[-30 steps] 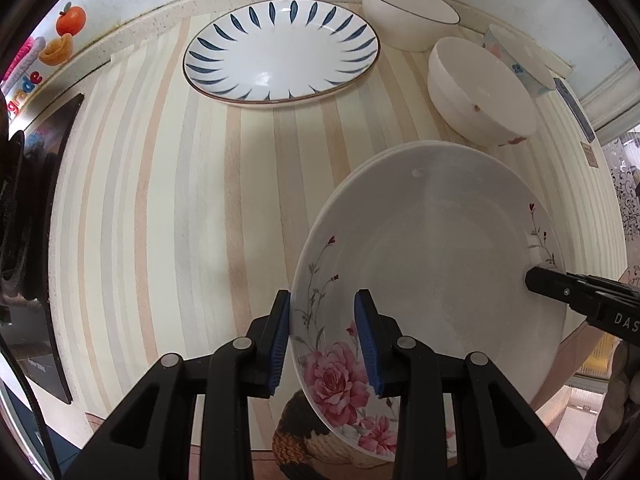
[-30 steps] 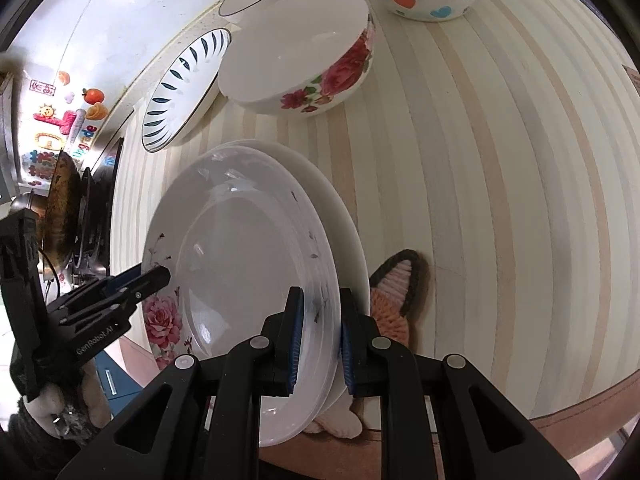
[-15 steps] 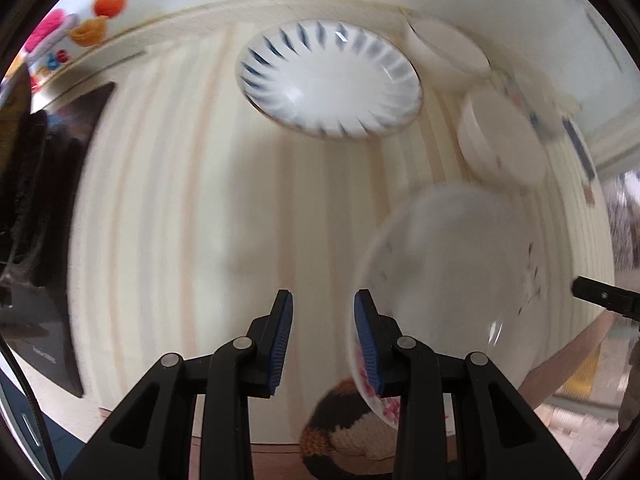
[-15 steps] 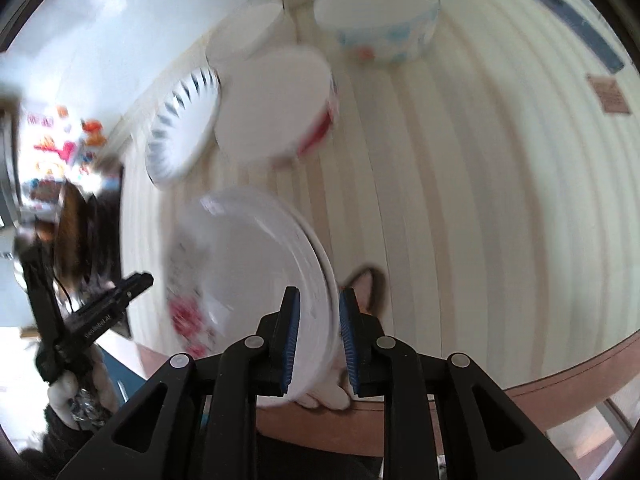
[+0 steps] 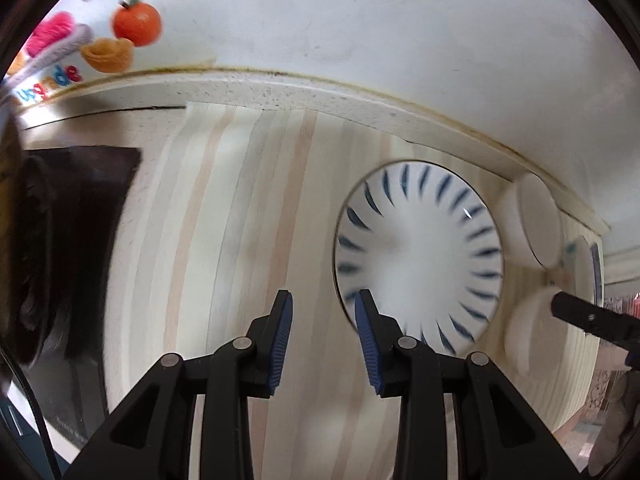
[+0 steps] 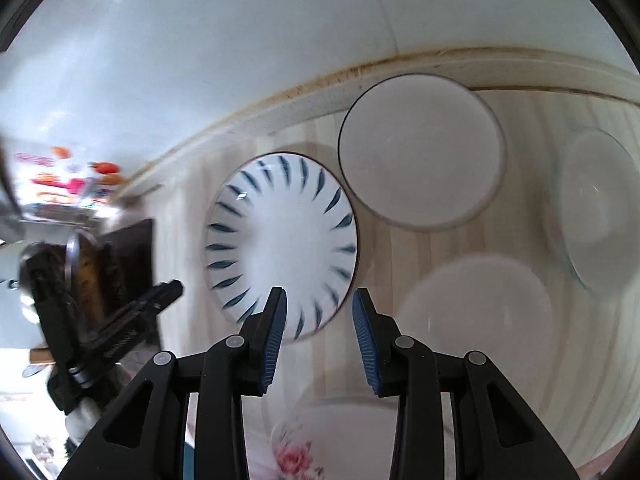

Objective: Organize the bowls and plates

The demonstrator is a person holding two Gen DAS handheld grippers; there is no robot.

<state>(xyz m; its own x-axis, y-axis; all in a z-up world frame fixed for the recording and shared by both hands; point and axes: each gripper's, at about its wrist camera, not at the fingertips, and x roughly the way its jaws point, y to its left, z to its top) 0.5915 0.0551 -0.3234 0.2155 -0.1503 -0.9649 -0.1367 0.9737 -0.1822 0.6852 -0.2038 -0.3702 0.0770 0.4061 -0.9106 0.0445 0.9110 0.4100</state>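
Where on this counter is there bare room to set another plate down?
The widest free patch is the striped mat between the black stovetop and the blue-leaf plate. Right of that plate it is crowded: the dark-rimmed white bowl nearly touches it, with the plain white bowl and a blurred bowl packed beside.
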